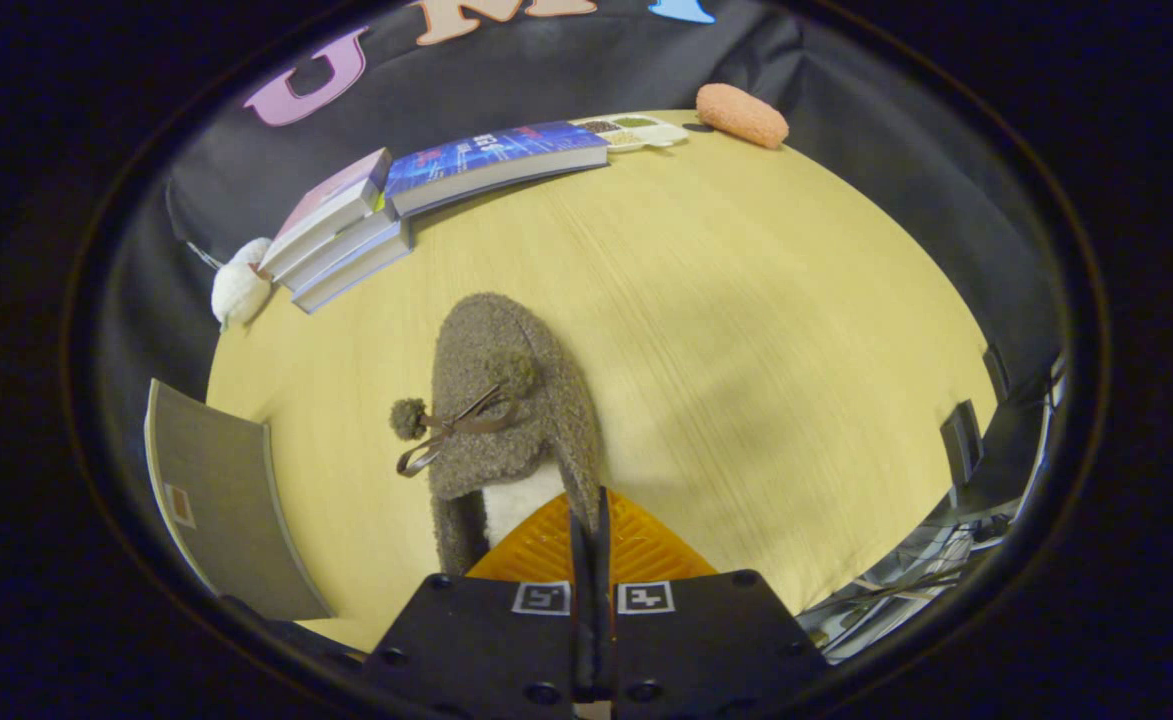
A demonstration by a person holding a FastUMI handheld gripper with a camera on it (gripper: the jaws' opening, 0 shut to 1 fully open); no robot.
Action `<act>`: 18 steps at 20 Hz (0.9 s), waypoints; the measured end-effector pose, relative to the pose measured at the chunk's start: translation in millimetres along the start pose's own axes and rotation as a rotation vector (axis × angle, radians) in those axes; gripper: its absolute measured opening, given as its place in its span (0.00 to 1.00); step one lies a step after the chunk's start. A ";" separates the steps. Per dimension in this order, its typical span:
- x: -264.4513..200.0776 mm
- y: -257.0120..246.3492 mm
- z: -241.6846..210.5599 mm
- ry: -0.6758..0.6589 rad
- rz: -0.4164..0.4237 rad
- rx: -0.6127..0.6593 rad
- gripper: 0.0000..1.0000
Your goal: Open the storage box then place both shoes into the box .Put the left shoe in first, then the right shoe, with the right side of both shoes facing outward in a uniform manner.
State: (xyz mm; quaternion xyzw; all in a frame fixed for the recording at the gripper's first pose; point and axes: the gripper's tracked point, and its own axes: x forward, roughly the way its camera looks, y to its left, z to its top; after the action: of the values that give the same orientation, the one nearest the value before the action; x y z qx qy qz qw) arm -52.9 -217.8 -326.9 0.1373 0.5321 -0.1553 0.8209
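Gripper view: gripper [591, 520] clamped on heel rim of grey fuzzy slipper [506, 400], toe pointing far. Thin edge pinch; risk of slipping, swinging, landing wrong-side-out in box.

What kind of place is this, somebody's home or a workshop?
Probably a staged recording booth, not a home: a round pale wooden table ringed by black cloth wall, set with stacked books. The fingers are closed on a fuzzy grey-brown slipper's edge.
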 end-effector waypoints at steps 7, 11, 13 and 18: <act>-39.1 42.1 6.7 -0.026 0.096 0.081 0.03; -78.4 91.6 21.1 -0.060 0.174 0.099 0.03; -99.7 123.2 28.8 -0.078 0.225 0.102 0.03; -148.1 205.9 33.9 -0.097 0.359 0.077 0.03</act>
State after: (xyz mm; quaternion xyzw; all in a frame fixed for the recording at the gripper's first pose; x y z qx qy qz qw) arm 0.7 -26.7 -165.4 0.2535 0.4524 -0.0329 0.8544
